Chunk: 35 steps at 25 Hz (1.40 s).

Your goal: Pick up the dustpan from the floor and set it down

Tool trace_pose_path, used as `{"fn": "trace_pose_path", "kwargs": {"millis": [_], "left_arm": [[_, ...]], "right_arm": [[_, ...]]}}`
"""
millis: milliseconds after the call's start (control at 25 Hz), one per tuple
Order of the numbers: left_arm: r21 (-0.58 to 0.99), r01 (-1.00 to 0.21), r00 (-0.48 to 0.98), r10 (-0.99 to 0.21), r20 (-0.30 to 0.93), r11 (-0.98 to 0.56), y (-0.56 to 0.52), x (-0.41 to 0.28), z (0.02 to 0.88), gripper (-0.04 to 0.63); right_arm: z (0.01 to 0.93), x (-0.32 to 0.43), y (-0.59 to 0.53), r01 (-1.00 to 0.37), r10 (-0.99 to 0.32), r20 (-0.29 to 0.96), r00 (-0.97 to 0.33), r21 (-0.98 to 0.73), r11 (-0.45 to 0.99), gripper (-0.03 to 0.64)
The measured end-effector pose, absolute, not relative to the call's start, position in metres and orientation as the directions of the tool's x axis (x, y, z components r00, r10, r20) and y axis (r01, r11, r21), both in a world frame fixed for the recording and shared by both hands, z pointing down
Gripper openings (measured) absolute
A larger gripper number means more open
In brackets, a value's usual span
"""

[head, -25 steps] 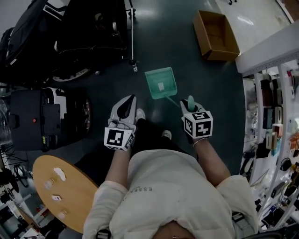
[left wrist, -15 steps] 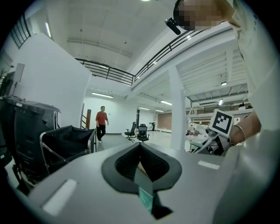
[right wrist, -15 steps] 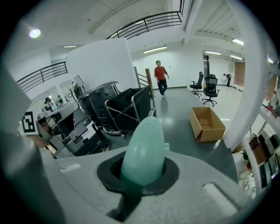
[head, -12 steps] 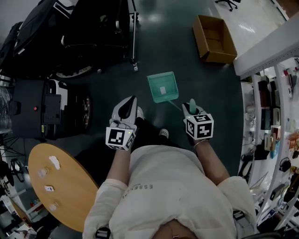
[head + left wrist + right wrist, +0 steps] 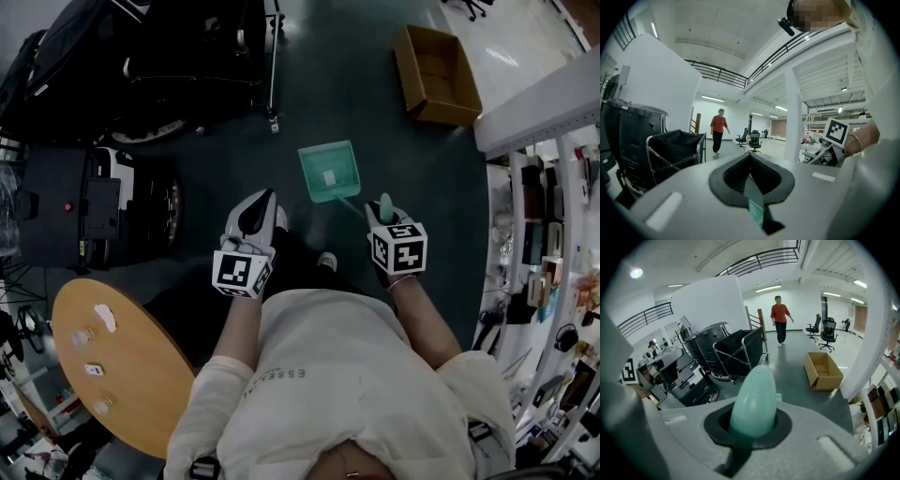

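Since a second ago the dustpan (image 5: 330,172), ahead of and below the right claw (image 5: 383,208) clamped on its teal handle (image 5: 754,399), was carried slightly across the floor (image 5: 375,112) (left claw (image 5: 261,202) closed, empty); set-down is judged pending.

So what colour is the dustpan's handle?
Pale mint green. The dustpan handle shows best in the right gripper view.

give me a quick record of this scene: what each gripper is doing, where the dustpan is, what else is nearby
right gripper: shut on the dustpan handle
left gripper: shut, empty
dustpan: pan out in front, down by the floor; touching it or not, unclear
nearby: open cardboard box beyond the pan, round wooden table at left
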<state>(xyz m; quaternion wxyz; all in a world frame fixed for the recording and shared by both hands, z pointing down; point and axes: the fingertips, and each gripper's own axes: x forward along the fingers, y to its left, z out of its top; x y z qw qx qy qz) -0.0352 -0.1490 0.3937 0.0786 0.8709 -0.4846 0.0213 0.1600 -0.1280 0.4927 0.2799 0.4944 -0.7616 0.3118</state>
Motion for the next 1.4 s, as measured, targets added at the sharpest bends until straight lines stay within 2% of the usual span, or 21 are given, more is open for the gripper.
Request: {"fn": "trace_pose_path", "kwargs": {"millis": [480, 880, 1400], "left_arm": [[0.158, -0.854, 0.518, -0.839, 0.166, -0.496, -0.218, -0.076, 0.429, 0.017], [0.214, -0.861, 0.505, -0.822, 0.263, -0.461, -0.313, -0.12, 0.499, 0.017], [0.242, -0.865, 0.498, -0.808, 0.314, -0.439, -0.397, -0.153, 0.582, 0.017]], "right_arm": [[0.529, 0.113, -0.208, -0.934, -0.54, 0.77, -0.34, -0.21, 0.289, 0.002], [0.621, 0.07, -0.309, -0.953, -0.449, 0.844, -0.291, -0.214, 0.216, 0.002], [0.723, 0.025, -0.393, -0.966, -0.389, 0.889, -0.24, -0.179, 0.186, 0.001]]}}
